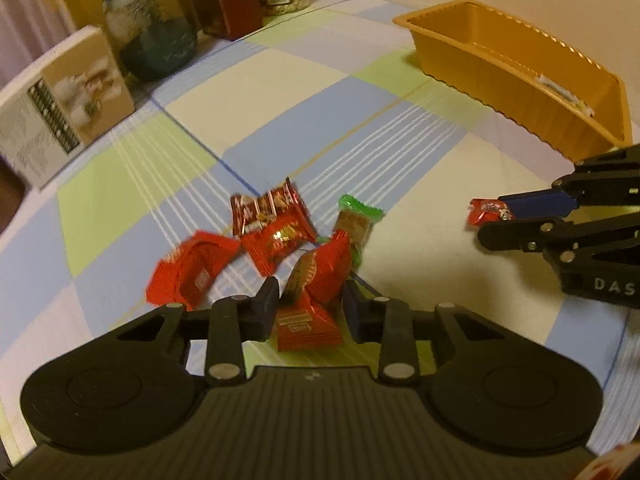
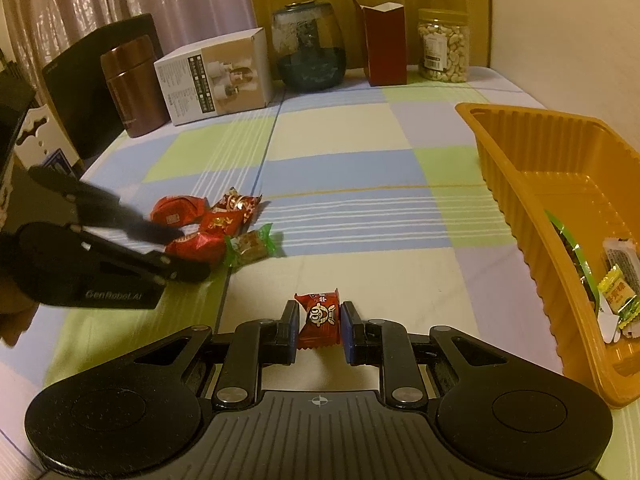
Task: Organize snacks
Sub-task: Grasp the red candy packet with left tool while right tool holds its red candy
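Right wrist view: right gripper (image 2: 319,322) jaws clamp a small red wrapped candy (image 2: 319,317). Left gripper (image 1: 311,300) jaws squeeze a red foil snack packet (image 1: 316,280), more packets just ahead.

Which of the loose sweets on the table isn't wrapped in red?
The green-wrapped sweet at the right edge of the pile: clear wrapper with green ends and a brown bar inside. The pile's other sweets are all red.

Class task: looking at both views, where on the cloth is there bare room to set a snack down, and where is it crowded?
Free: the wide stretch between the snack pile and the orange tray, and the cloth in front of the back-row box and jar. Crowded: around the pile, where the left gripper works.
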A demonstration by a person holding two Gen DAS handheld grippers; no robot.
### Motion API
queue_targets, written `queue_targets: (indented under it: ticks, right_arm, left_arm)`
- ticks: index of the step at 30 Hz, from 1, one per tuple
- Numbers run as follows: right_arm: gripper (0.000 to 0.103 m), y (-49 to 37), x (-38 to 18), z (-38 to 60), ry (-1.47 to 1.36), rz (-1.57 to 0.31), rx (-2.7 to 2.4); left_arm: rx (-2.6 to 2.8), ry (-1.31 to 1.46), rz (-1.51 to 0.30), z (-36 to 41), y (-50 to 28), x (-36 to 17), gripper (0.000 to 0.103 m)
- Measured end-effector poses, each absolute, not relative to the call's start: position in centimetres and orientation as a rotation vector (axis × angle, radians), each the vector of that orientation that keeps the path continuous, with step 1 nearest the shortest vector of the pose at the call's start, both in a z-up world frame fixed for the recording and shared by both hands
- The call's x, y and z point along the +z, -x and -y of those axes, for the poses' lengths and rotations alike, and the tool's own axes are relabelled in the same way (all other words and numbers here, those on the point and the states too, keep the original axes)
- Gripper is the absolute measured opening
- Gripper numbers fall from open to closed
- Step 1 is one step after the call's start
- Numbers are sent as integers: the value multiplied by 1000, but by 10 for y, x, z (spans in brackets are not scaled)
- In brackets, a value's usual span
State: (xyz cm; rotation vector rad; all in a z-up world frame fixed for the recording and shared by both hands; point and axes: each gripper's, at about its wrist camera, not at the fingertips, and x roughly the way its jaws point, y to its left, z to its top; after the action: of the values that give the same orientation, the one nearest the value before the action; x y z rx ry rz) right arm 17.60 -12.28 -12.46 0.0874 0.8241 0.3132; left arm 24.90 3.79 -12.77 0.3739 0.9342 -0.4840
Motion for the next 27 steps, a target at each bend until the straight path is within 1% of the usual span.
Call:
queue_targets:
  ticks: [9, 14, 27]
  right_arm:
    - [22, -173, -123, 125, -97, -822, 316]
    - [22, -172, -120, 126, -95, -808, 311]
    - [22, -146, -95, 142, -129, -770, 284]
  left_arm:
    - [-437, -329, -935, -36, -250, -133, 31]
    - [-350, -228, -943, -38, -244, -130, 29]
    - [-210, -23, -891, -27, -184, -96, 29]
